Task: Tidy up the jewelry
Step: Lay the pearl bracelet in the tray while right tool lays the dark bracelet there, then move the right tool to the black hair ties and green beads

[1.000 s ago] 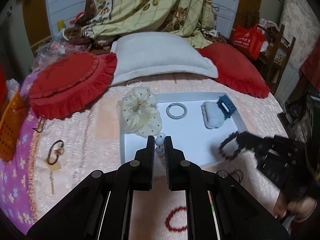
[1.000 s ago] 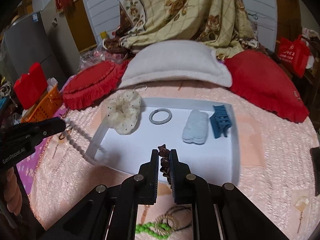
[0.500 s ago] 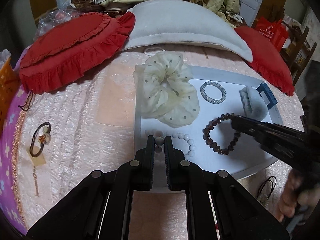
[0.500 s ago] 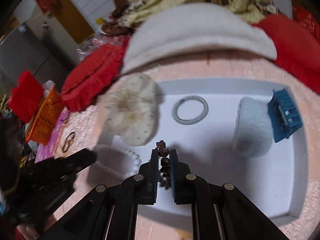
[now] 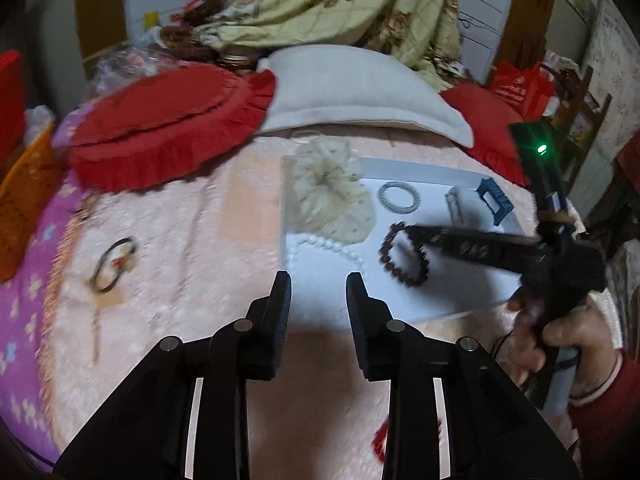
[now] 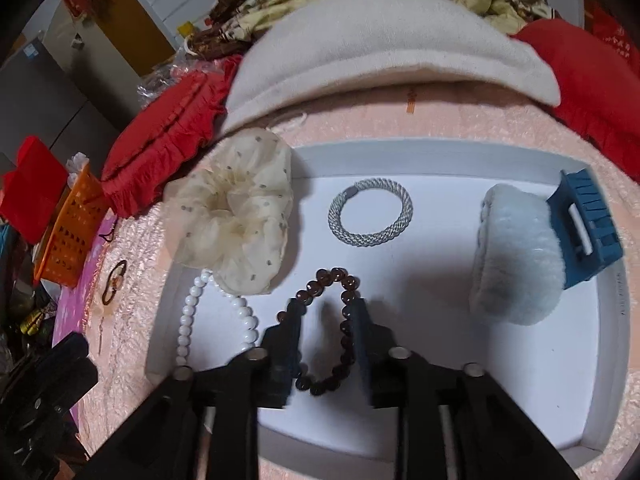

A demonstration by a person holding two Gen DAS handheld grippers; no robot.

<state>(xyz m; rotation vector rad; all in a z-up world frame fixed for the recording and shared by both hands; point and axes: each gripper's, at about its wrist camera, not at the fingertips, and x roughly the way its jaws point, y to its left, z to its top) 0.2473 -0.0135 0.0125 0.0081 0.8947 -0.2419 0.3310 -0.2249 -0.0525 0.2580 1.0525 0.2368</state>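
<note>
A white tray (image 6: 440,152) lies on the pink bedspread. In it are a cream scrunchie (image 6: 232,216), a silver bangle (image 6: 370,212), a fluffy pale clip (image 6: 516,264) and a blue claw clip (image 6: 588,224). A white pearl bracelet (image 6: 192,308) lies at the tray's left edge, also seen in the left wrist view (image 5: 324,246). A brown bead bracelet (image 6: 340,320) lies on the tray floor. My right gripper (image 6: 326,308) is open just above it, its fingers on either side. My left gripper (image 5: 318,280) is open and empty, over the tray's near left corner.
Red cushions (image 5: 168,128) and a white pillow (image 5: 360,88) lie behind the tray. A dark hair tie on a card (image 5: 112,266) lies on the bedspread to the left. An orange basket (image 6: 68,232) stands at far left. A red bead bracelet (image 5: 384,440) lies near.
Both grippers have opened. The left let go of the pearl bracelet at the tray's left edge and drew back. The right let go of the brown bracelet onto the tray floor.
</note>
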